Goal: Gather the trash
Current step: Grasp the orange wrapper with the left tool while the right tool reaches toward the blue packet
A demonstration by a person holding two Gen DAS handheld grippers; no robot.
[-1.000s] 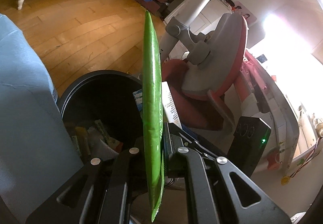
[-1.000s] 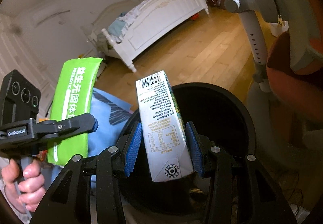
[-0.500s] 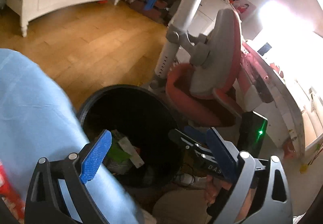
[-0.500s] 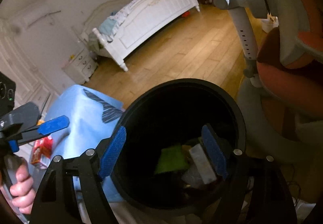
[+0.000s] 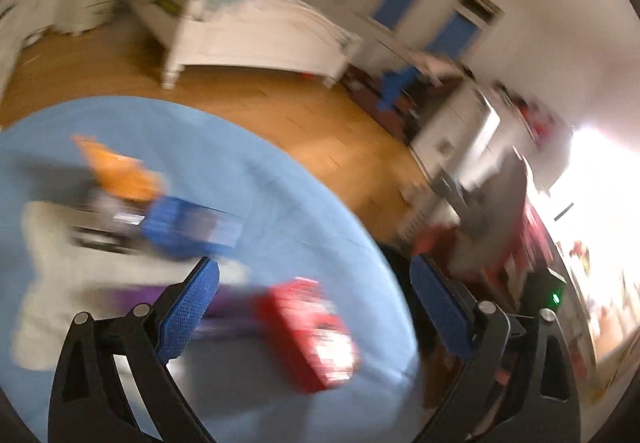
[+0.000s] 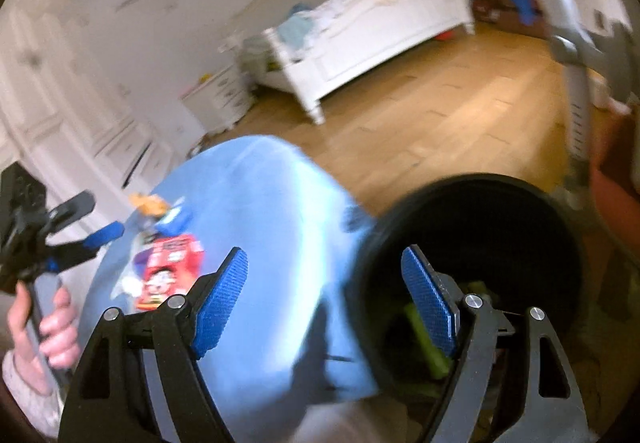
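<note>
The left gripper (image 5: 316, 307) has its jaws spread wide and empty. A red packet (image 5: 310, 335) lies between and just beyond them on the blue-covered tabletop (image 5: 240, 179), with a blue packet (image 5: 192, 227) farther ahead. The right gripper (image 6: 328, 299) also has wide, empty jaws. Its right jaw overlaps the black bin (image 6: 480, 227), where a green wrapper (image 6: 424, 339) lies inside.
</note>
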